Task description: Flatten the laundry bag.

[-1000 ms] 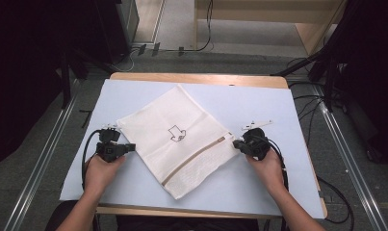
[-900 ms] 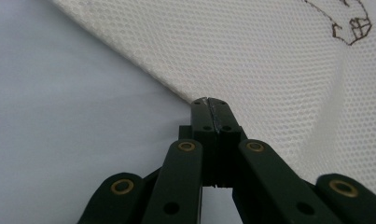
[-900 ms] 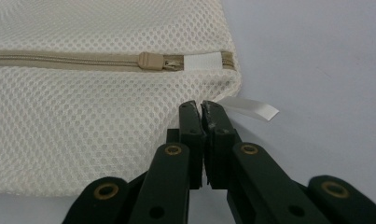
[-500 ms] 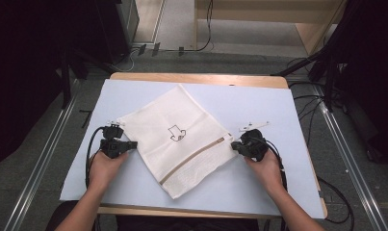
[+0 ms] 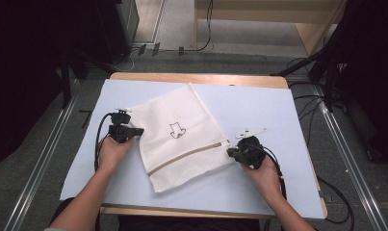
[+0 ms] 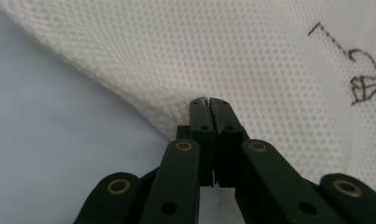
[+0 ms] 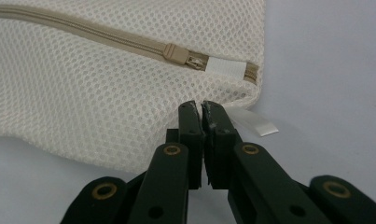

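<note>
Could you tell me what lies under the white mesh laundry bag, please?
The mesh bag lies flat on the pale blue table cover. Whatever is inside the bag or beneath it is hidden.

Mesh laundry bag [image 6: 232,56] cut off by the top and right edges of the left gripper view, its dark stitched emblem [image 6: 358,70] running off the right edge, too partial to identify. Same emblem [image 5: 176,130] too small in the high view to read. Bag edge hidden between the closed jaws of the left gripper [image 6: 208,101]. In the right gripper view, beige zipper [image 7: 106,39] cut off at the left edge; white tag [image 7: 255,122] partly hidden behind the right gripper [image 7: 201,106]. Forearms cut off at the bottom of the high view.
</note>
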